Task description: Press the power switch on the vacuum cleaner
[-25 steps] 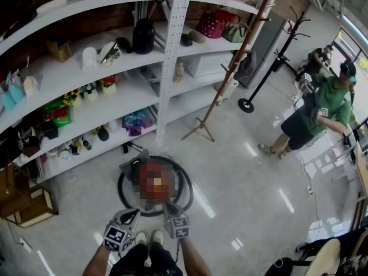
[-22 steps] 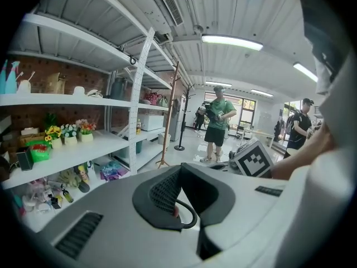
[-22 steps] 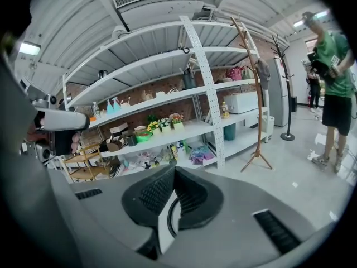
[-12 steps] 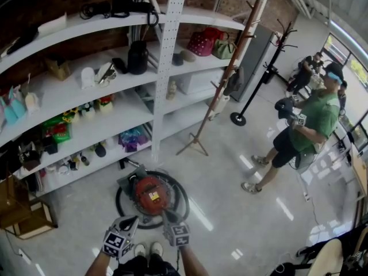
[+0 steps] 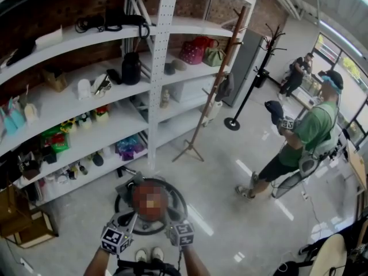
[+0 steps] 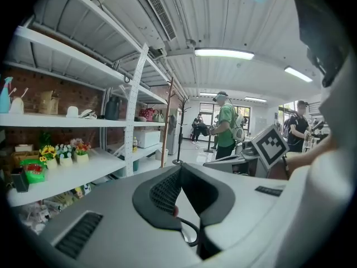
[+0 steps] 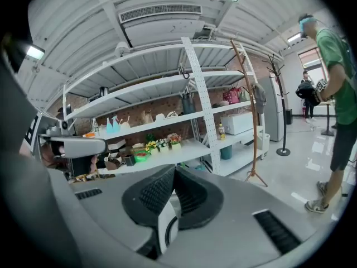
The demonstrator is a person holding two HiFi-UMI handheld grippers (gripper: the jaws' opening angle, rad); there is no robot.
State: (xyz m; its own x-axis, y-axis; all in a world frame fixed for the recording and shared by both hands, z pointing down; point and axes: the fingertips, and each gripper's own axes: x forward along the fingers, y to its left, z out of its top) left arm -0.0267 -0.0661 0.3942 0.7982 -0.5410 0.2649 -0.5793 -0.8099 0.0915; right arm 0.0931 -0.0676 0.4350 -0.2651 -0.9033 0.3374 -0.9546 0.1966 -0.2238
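Note:
The vacuum cleaner (image 5: 130, 185) is a round canister on the floor, its red top hidden by a mosaic patch, with a black hose (image 5: 182, 202) coiled around it. I cannot make out the power switch. In the head view my left gripper (image 5: 130, 217) reaches the canister's near left rim and my right gripper (image 5: 169, 214) its near right rim. In the left gripper view the left gripper (image 6: 179, 167) is shut on nothing. The right gripper (image 7: 174, 168) in its own view is shut too. Neither gripper view shows the vacuum cleaner.
A white shelving unit (image 5: 158, 50) with bags, bottles and small goods runs behind the vacuum. A wooden coat rack (image 5: 208, 99) and a black coat stand (image 5: 253, 76) stand to its right. A person in a green shirt (image 5: 307, 132) stands at the right. A wooden crate (image 5: 20, 217) sits at the left.
Both grippers have moved forward, from short of the vacuum cleaner to its near rim. The person in green has walked further left.

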